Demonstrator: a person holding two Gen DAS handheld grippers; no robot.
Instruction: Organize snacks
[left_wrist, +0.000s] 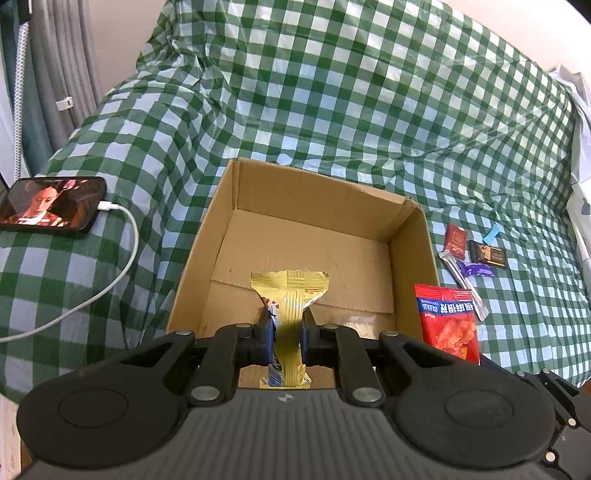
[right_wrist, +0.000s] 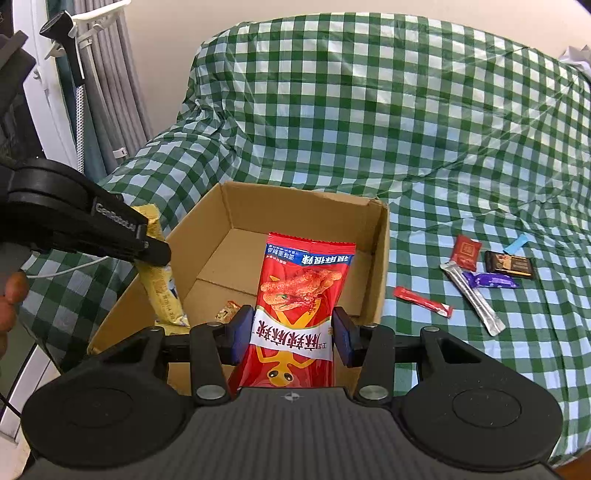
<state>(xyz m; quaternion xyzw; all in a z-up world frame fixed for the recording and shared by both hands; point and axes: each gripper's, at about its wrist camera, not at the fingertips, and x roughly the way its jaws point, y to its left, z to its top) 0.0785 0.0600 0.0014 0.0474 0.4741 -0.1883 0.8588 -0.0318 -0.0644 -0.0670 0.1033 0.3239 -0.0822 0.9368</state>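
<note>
1. I judge the step in hand to be the carry-and-drop: I have a snack in each gripper and both are poised at the near rim of the cardboard box (left_wrist: 310, 236), which sits on a bed under a green checked cloth (left_wrist: 369, 92); neither packet is let go yet.

2. My left gripper (left_wrist: 287, 325) is pinched narrow on the gold packet (left_wrist: 290, 295), the pads pressing its sides so the wrapper stands upright between them, its upper end over the box floor; from the right wrist view the same packet (right_wrist: 159, 273) hangs at the box's near left corner.

3. My right gripper (right_wrist: 291, 332) stands moderately wide but clamped on the red spicy snack bag (right_wrist: 303, 295), a pad against each edge; the bag reaches forward over the box interior.

4. One small orange-wrapped snack (right_wrist: 228, 310) already lies inside on the box floor.

5. The next move, as I read it, calls for bringing both packets fully past the rim, lowering them a little, then opening each gripper so they fall flat rather than catching on the wall.

6. After that, more remains: the loose sweets (right_wrist: 480, 273) and a red sachet (right_wrist: 423, 302) lie on the cloth to the right of the box, well apart from either gripper.
</note>
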